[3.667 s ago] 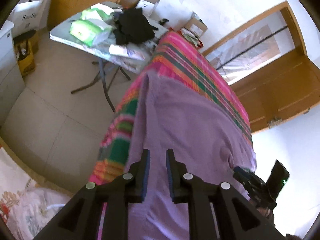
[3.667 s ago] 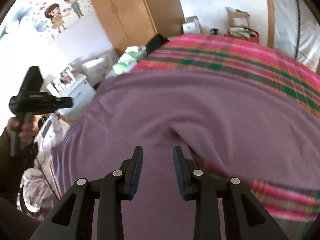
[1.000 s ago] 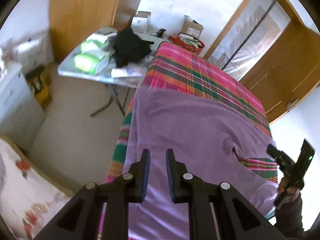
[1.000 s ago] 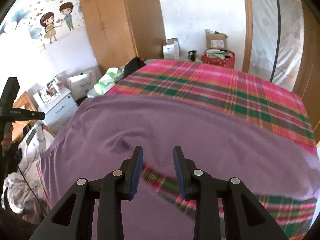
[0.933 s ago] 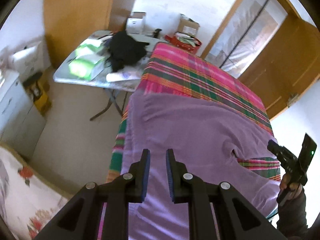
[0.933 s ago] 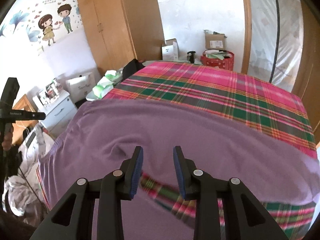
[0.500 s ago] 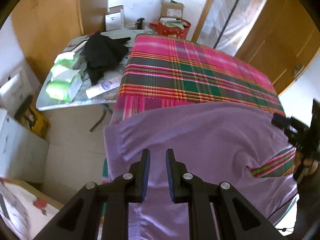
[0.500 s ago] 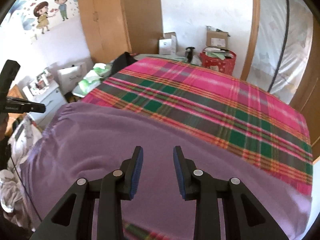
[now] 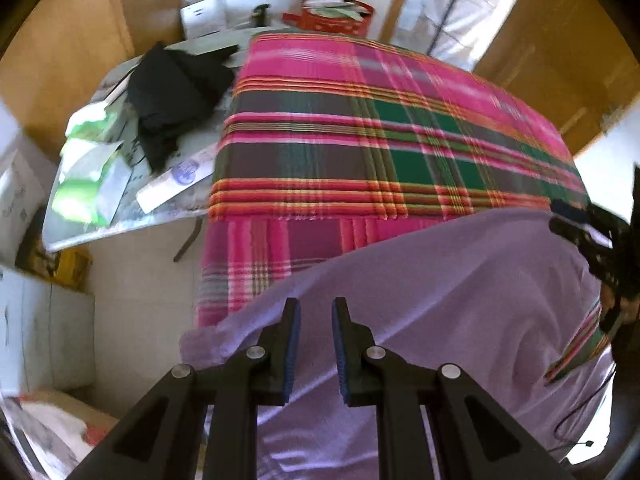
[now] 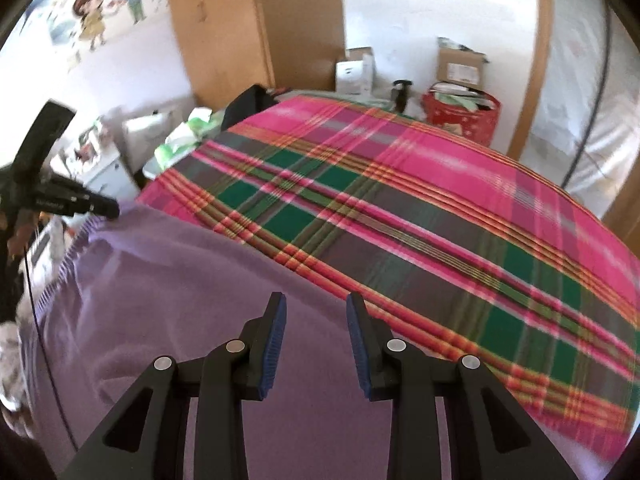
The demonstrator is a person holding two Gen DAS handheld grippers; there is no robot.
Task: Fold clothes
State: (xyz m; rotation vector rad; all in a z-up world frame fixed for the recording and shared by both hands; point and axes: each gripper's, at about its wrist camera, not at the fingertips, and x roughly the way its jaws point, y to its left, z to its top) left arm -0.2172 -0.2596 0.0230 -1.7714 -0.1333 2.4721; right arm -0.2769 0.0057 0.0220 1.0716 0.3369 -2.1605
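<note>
Left gripper (image 9: 314,344) hangs, jaws apart, over purple garment (image 9: 460,300); plaid bedcover (image 9: 360,140) beyond.

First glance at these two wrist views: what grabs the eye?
The pink-and-green plaid cover fills the middle of both views. A purple garment is draped over its near edge, under both grippers. To the left in the left wrist view, a cluttered folding table carries black clothing and green packs.

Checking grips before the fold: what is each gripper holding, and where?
Cannot be told: the left gripper and right gripper stand parted over the purple garment; no pinch shows.
</note>
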